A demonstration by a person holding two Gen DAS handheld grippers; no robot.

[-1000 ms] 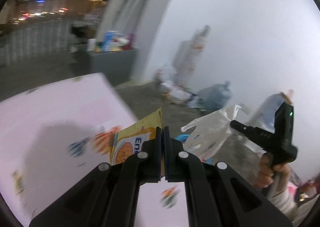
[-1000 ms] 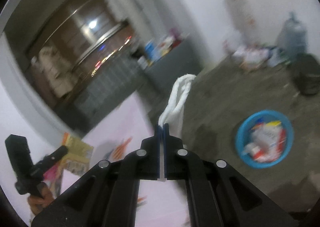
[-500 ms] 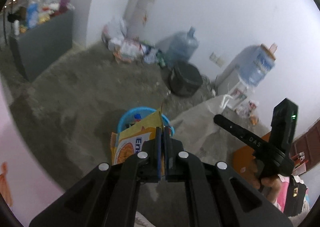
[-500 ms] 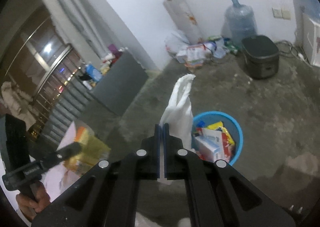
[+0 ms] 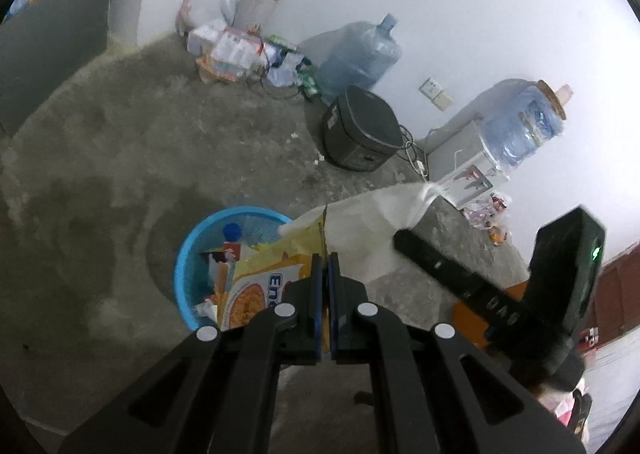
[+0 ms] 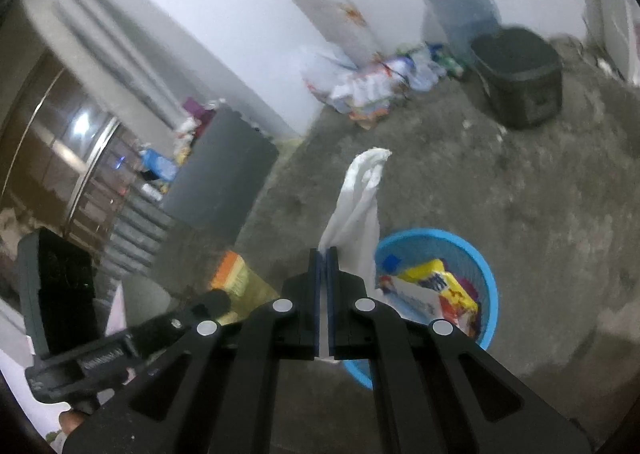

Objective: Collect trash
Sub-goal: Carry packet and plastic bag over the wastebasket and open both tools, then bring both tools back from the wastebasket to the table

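Note:
My left gripper (image 5: 326, 258) is shut on a yellow snack packet (image 5: 264, 282) and holds it over the near rim of a blue basket (image 5: 188, 254) on the floor. My right gripper (image 6: 323, 254) is shut on a white plastic bag (image 6: 360, 209), held up beside the same blue basket (image 6: 490, 286), which holds several wrappers and boxes. The white plastic bag (image 5: 376, 221) and the right gripper (image 5: 400, 240) also show in the left wrist view. The left gripper (image 6: 218, 300) with the yellow packet (image 6: 236, 278) shows at the lower left of the right wrist view.
A black rice cooker (image 5: 360, 129) stands on the concrete floor beyond the basket. A pile of bags (image 5: 240, 49), a water jug (image 5: 360, 57) and a water dispenser (image 5: 516, 133) line the white wall. A dark grey cabinet (image 6: 224, 169) stands at the left.
Both grippers swung away from the pink table and down toward the floor. The blue basket now lies right under the packet and the bag. Both stay shut on their loads.

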